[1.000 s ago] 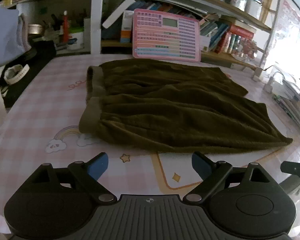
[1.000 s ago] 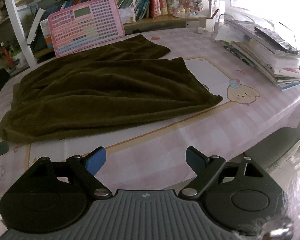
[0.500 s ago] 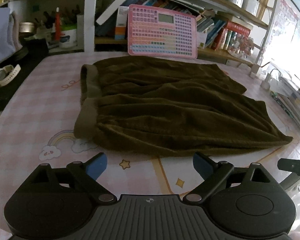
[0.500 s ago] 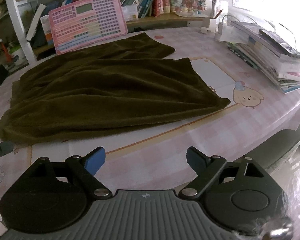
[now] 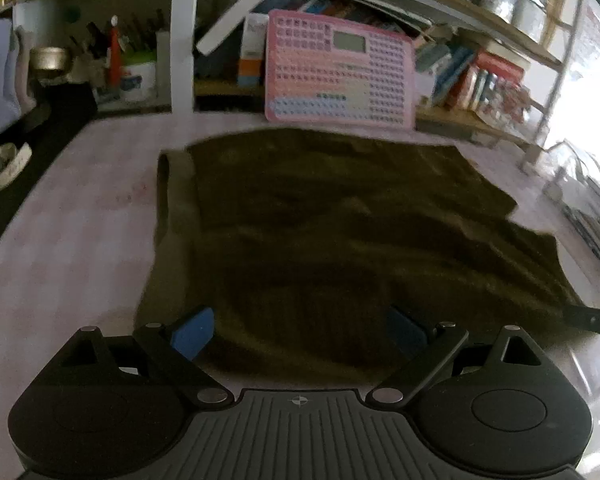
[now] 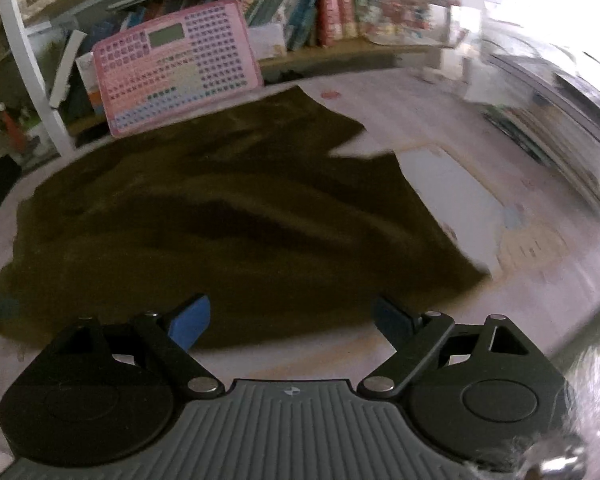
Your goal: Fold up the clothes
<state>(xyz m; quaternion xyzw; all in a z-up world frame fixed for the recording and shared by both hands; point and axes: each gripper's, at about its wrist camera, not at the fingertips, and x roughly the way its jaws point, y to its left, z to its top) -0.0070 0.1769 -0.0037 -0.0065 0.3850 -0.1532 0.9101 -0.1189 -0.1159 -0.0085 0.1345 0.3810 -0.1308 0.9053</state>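
A dark olive-brown pair of shorts (image 5: 340, 232) lies spread flat on the pink checked table, waistband (image 5: 172, 216) to the left; it also shows in the right wrist view (image 6: 220, 220). My left gripper (image 5: 300, 330) is open, its blue-padded fingers over the near edge of the cloth close to the waistband corner. My right gripper (image 6: 290, 320) is open over the near hem, toward the right leg end. Neither holds anything. Both views are motion-blurred.
A pink toy keyboard (image 5: 340, 76) leans against the shelf behind the shorts. Shelves of books (image 6: 300, 12) run along the back. A stack of books and papers (image 6: 548, 120) sits at the table's right. A black item with a watch (image 5: 4, 164) lies at far left.
Both grippers have moved forward toward the shorts; their fingers now sit over the near edge of the cloth instead of over bare table. Both stay open.
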